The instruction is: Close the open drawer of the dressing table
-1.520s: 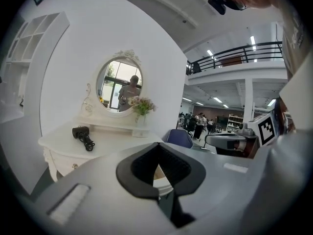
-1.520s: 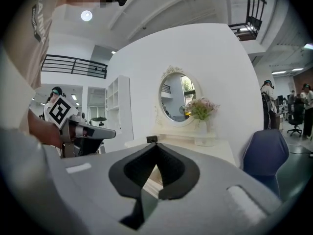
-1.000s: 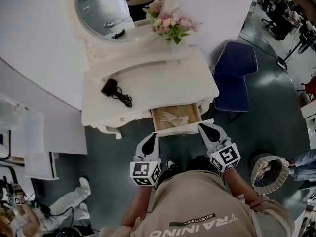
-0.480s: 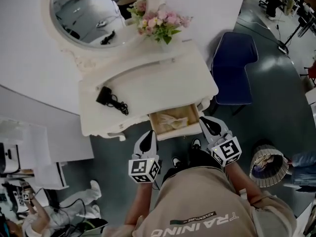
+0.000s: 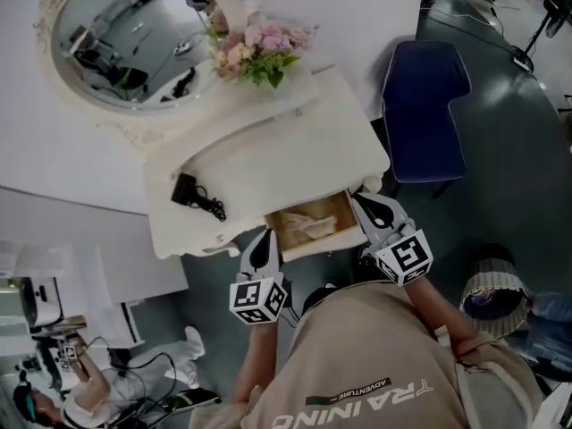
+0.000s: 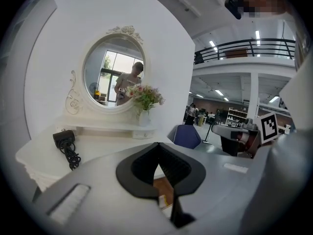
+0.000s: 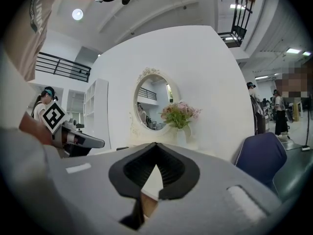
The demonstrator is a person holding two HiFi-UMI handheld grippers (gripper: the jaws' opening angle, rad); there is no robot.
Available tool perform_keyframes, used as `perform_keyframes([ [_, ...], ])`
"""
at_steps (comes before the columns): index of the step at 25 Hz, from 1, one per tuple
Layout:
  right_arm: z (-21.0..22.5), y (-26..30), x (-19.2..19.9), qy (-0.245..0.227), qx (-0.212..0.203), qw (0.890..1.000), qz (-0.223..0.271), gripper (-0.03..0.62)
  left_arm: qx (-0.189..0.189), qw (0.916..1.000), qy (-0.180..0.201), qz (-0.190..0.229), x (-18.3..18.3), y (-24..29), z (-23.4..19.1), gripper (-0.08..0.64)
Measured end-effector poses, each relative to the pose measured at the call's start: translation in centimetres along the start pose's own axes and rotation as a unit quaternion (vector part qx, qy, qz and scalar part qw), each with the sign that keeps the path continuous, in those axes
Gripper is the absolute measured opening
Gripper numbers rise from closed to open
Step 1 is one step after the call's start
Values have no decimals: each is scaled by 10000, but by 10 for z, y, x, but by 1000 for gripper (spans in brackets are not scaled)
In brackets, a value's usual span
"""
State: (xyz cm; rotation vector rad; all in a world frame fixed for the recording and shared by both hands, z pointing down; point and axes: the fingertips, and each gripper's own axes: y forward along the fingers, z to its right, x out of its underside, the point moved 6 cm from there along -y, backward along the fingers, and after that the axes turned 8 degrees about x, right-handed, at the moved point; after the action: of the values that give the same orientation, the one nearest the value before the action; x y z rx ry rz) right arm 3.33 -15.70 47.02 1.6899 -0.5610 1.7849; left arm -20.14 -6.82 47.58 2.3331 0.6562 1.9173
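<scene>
The white dressing table (image 5: 268, 155) has its small wooden drawer (image 5: 308, 222) pulled out at the front, with a pale item lying inside. My left gripper (image 5: 265, 236) is shut and points at the table's front edge just left of the drawer. My right gripper (image 5: 358, 199) is shut too, its tips at the drawer's right end; whether they touch it I cannot tell. In the left gripper view the shut gripper (image 6: 157, 145) shows a strip of the drawer's wood (image 6: 161, 186) below its tips. The right gripper view shows the same past its gripper (image 7: 156, 144).
A black hair dryer with its cord (image 5: 189, 191) lies on the tabletop's left side. A vase of pink flowers (image 5: 255, 50) and an oval mirror (image 5: 125, 43) stand at the back. A blue chair (image 5: 424, 105) is to the right, a round basket (image 5: 492, 298) on the floor.
Both grippers have moved forward to the table. The right one went from below the drawer front to its right end. The drawer stays open about as far.
</scene>
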Motion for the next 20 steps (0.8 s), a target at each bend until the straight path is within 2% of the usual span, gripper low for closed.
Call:
perform_keyframes([
  [5,16,6,0,-52,-204,9998,-20,3,-194,9996,-88,-157,9,12,5,17],
  [13,20,12,16,-47,-439,9983,-369,3,-386,9969,-192,-663,41,18,5,17],
  [17,14,12,21,-37,-496,9971,-571,2,-412,9927,-354,-1075,74,23,-6,17],
  [20,13,12,22,-115,-510,9962,-694,3,-436,9855,-516,-1559,112,28,-17,17],
])
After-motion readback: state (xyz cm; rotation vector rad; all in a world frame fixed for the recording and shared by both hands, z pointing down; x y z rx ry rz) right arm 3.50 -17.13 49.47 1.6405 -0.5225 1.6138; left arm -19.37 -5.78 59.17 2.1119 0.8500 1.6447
